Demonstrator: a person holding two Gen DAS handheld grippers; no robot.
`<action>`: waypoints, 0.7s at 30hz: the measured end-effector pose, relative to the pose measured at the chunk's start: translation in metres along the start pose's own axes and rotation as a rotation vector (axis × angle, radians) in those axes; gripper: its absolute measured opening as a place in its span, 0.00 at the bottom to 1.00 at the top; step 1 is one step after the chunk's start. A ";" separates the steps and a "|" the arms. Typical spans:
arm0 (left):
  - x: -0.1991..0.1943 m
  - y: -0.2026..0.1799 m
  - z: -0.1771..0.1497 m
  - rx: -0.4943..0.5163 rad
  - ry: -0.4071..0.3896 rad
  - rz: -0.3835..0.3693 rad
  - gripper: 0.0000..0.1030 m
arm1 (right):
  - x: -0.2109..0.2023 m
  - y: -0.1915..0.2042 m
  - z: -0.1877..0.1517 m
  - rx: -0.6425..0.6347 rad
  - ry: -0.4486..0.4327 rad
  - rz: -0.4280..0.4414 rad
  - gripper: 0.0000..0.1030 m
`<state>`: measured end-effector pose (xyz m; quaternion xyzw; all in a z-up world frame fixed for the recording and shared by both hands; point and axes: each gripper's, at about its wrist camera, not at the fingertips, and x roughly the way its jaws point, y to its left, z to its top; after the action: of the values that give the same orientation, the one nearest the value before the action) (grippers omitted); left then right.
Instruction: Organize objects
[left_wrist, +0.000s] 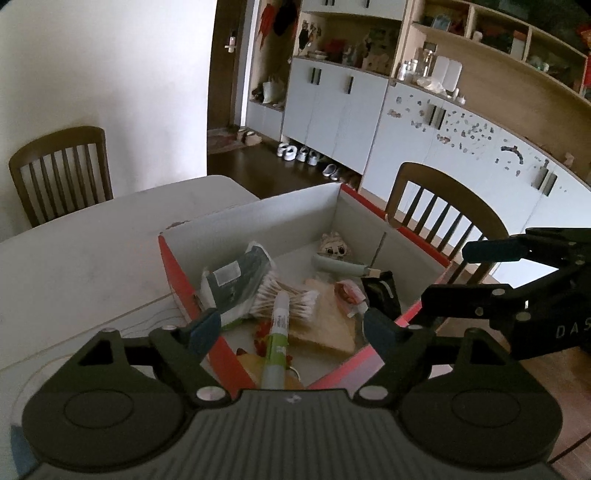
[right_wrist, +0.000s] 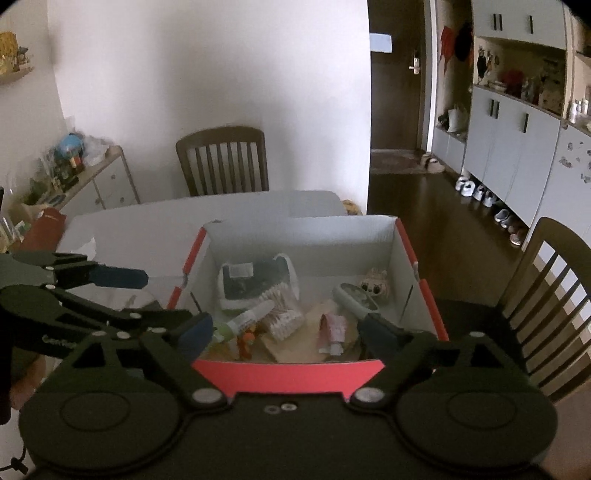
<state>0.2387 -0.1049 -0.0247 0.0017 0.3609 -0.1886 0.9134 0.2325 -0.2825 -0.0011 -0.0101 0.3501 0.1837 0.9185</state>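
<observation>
Both hand-held grippers, left (left_wrist: 291, 326) and right (right_wrist: 286, 330), wide open and empty, tilted down over the box (right_wrist: 303, 374).

The cardboard box (right_wrist: 306, 373) looks matt, red outside and plain white inside. The white surface (left_wrist: 92, 251) under it is smooth and dull. Both chairs (right_wrist: 221, 158) are dark, lightly sheened wood. The left hand-held gripper (left_wrist: 291, 332) and right hand-held gripper (right_wrist: 284, 332) are matt black plastic with shiny metal pivots. The cotton swabs (left_wrist: 288, 299) look soft-tipped.
</observation>
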 end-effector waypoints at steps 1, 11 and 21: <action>-0.003 0.001 -0.001 0.002 -0.005 -0.004 0.85 | -0.002 0.001 -0.001 0.003 -0.007 0.000 0.88; -0.030 0.006 -0.009 -0.010 -0.047 -0.022 1.00 | -0.024 0.011 -0.010 0.050 -0.071 -0.024 1.00; -0.053 0.005 -0.016 -0.003 -0.096 -0.010 1.00 | -0.043 0.022 -0.021 0.073 -0.110 -0.047 1.00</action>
<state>0.1942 -0.0795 -0.0019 -0.0105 0.3167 -0.1923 0.9288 0.1818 -0.2798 0.0133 0.0251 0.3052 0.1494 0.9401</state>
